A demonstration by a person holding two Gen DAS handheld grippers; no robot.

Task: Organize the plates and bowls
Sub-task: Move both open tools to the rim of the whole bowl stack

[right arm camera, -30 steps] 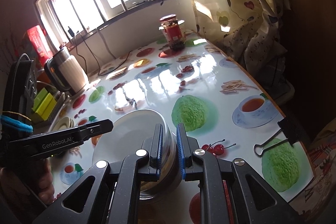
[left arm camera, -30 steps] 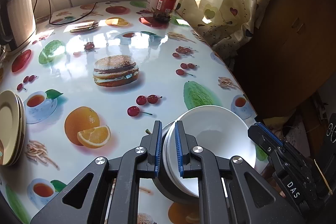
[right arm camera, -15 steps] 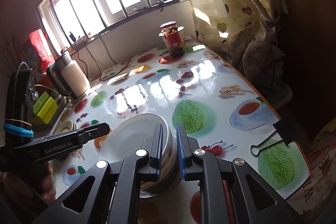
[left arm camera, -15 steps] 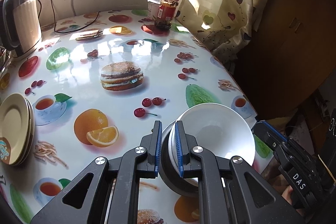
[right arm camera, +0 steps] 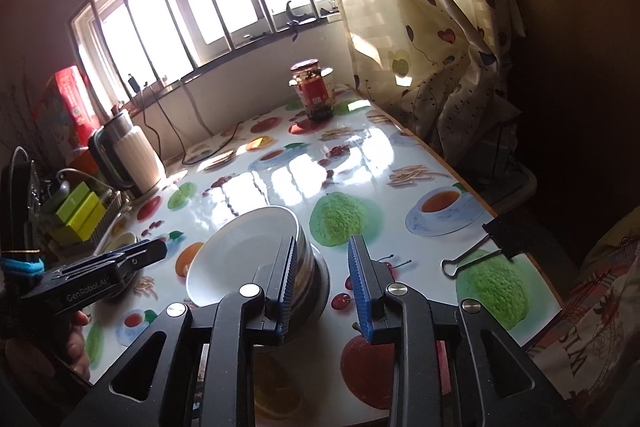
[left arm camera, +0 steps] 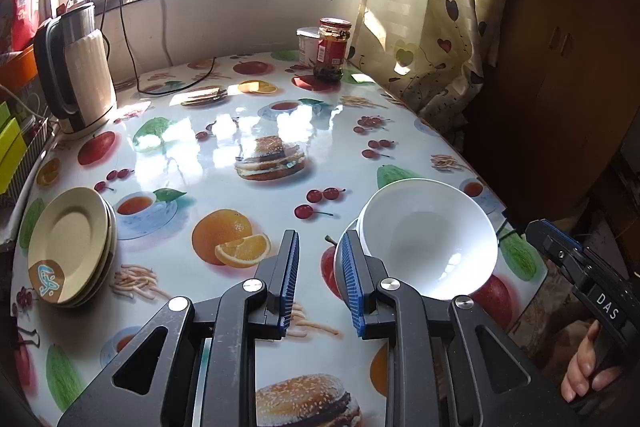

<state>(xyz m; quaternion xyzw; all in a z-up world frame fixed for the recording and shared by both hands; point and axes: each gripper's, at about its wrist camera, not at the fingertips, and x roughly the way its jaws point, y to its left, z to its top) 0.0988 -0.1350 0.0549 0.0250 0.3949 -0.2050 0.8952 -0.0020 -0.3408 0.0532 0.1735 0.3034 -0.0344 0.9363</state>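
The left gripper (left arm camera: 318,281) had just been opening, and its jaws stood a little apart with only the tablecloth (left arm camera: 224,155) between them; the stack of white bowls (left arm camera: 424,239) lay just to the right, touching or almost touching the outer side of the right jaw. In the right wrist view the right gripper (right arm camera: 322,285) had also just opened and held nothing, with the bowls at its left jaw. The stack of plates (left arm camera: 68,243) sat at the left edge of the left view, well apart, so the left gripper seemed the nearer one to it.
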